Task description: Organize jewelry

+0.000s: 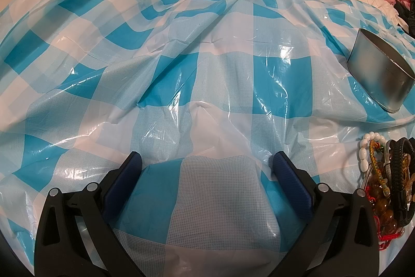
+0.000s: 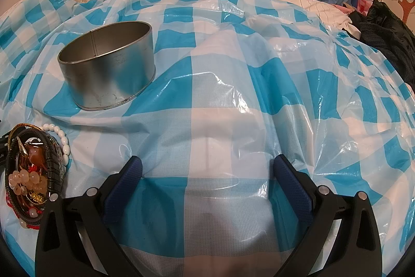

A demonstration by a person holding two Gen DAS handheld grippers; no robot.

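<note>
not yet begun: both left gripper (image 1: 206,168) and right gripper (image 2: 207,171) spread empty, needing a reach to the jewelry pile (image 2: 33,173) beside the tin (image 2: 109,64).

The jewelry pile (image 1: 389,178) is cut off at the frame edge, its tangled pieces hard to separate.

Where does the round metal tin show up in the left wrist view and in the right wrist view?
Left wrist view: the metal tin sits at the right edge, partly cut off, on the checked plastic sheet.
Right wrist view: the tin stands upper left, whole and open-topped.
Shared landmark: the jewelry pile with its white bead bracelet lies on the near side of the tin in both views.
</note>
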